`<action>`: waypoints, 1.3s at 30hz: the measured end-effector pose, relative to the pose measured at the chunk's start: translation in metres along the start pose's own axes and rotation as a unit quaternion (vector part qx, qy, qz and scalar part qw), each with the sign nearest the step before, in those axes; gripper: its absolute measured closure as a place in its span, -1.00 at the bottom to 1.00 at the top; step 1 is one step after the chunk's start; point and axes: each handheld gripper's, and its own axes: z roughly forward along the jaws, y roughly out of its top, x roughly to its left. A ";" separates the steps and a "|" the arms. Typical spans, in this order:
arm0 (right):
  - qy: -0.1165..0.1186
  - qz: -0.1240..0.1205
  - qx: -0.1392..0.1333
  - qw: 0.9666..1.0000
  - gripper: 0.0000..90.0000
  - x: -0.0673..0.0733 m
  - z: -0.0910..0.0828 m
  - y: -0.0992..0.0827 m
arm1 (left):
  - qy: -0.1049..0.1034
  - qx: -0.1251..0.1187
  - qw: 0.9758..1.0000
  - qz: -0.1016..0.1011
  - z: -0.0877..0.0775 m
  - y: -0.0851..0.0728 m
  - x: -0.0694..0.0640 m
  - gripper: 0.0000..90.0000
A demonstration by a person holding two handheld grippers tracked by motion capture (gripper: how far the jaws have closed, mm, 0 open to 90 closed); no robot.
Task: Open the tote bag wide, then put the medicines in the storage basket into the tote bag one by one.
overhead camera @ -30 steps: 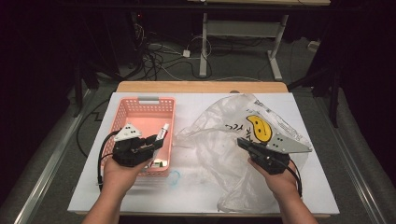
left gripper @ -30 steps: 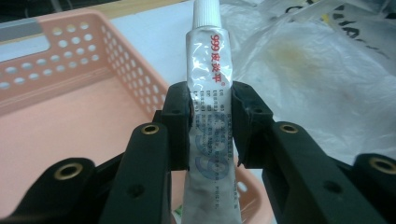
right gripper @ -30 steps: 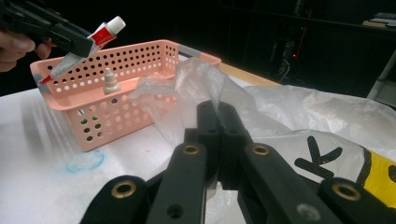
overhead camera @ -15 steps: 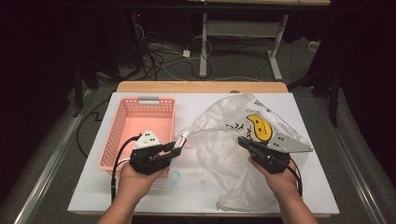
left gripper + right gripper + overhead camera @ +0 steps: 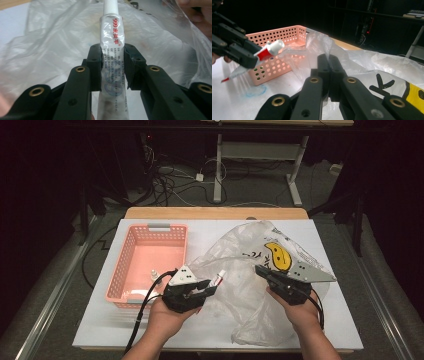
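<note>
Nearest the front edge of the worktop (image 5: 100,325), the left gripper (image 5: 206,289) was held in the person's left hand, its jaws clamped on the flattened body of a white ointment tube (image 5: 112,57); the capped end of the tube was pointed toward the clear plastic bag (image 5: 240,270), just at its crumpled mouth; in the left gripper view the tube was seen pinched at mid-length, with the bag spread behind it. Toward the right edge, the right gripper (image 5: 261,271) was held with its jaws clenched on a raised fold of the bag's film, as the right gripper view showed. Farther back, toward the left edge, the pink basket (image 5: 131,257) was seen with one small white bottle (image 5: 154,273) left inside.

The step in hand was judged to be the passing of the tube into the bag; the opening appeared slack and narrow, so the cap could be caught on a fold and the film pushed away instead of entered; the thin film could also be slipped from the right jaws; the tube, gripped on its soft flat body, might be twisted or dropped short of the mouth.
</note>
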 end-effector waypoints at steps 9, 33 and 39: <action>0.003 -0.007 -0.004 1.000 1.00 0.002 0.001 0.003 | -0.012 0.011 1.000 0.009 0.032 0.007 -0.008 0.51; -0.007 -0.001 -0.018 1.000 1.00 -0.003 -0.005 0.004 | 0.015 0.048 0.999 0.004 0.125 0.029 -0.002 0.51; -0.011 0.002 -0.021 1.000 1.00 -0.007 -0.007 0.004 | 0.020 0.048 0.999 0.010 0.146 0.030 -0.003 0.51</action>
